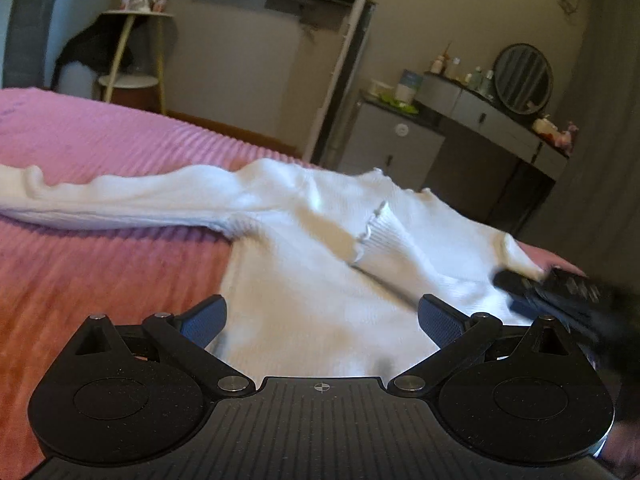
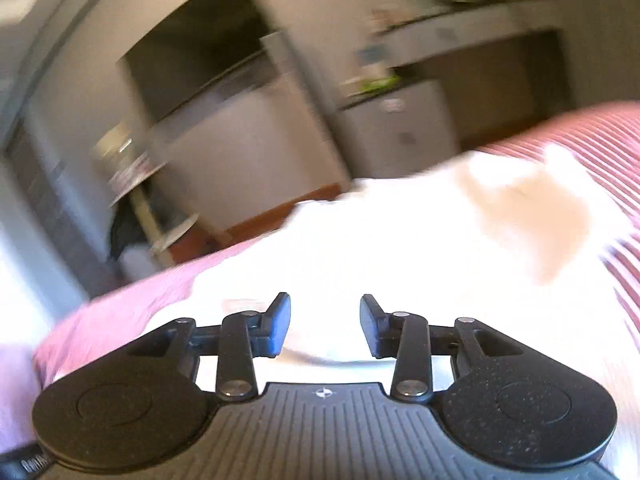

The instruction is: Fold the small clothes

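A small white ribbed sweater (image 1: 320,264) lies on a pink ribbed bedspread (image 1: 100,148). One sleeve stretches out to the left; the other sleeve, with a ruffled cuff (image 1: 374,232), is folded across the body. My left gripper (image 1: 320,320) is open and empty, just above the sweater's lower body. My right gripper (image 1: 560,288) shows blurred at the sweater's right shoulder. In the right wrist view the right gripper (image 2: 324,320) is open and empty over the white sweater (image 2: 400,248); that view is motion-blurred.
The bedspread (image 2: 120,312) runs to the bed's far edge. Beyond it stand a white cabinet (image 1: 392,148), a dark dresser with a round mirror (image 1: 522,78) and bottles, and a round side table (image 1: 132,48) at the left.
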The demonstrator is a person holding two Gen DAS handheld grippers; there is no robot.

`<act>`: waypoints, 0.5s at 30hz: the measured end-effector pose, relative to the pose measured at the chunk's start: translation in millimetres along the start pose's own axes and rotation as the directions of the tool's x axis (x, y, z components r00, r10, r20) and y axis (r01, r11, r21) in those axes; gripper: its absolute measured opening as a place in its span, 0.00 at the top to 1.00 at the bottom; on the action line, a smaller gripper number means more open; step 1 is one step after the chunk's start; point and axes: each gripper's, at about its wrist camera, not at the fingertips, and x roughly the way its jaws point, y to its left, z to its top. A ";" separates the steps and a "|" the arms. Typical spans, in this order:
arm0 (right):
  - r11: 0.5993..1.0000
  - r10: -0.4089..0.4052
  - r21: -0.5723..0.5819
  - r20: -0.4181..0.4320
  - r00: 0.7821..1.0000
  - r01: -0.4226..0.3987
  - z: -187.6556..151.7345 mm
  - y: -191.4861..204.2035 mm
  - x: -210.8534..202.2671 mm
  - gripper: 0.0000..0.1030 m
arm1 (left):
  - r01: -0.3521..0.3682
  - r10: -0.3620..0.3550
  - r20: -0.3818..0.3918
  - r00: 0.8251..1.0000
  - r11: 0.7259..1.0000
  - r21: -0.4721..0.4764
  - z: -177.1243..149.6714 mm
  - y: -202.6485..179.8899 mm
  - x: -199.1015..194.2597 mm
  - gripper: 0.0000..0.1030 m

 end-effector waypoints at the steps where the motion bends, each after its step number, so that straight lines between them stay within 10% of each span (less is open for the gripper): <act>1: 0.998 -0.031 0.057 0.021 0.999 0.030 -2.5 -12.5 -9.9 0.56 | 0.025 -0.025 -0.007 1.000 1.000 -0.002 -0.6 -0.6 1.8 0.00; 8: 0.908 -0.095 0.416 0.117 0.989 0.038 7.0 -108.0 -19.2 0.55 | 0.127 -0.123 -0.087 0.989 0.991 0.046 0.6 -19.7 26.9 0.00; 15: 0.850 -0.082 0.526 0.171 0.982 -0.021 8.1 -146.0 4.9 0.53 | 0.269 -0.309 -0.213 0.927 0.943 -0.198 27.9 -19.3 76.1 0.00</act>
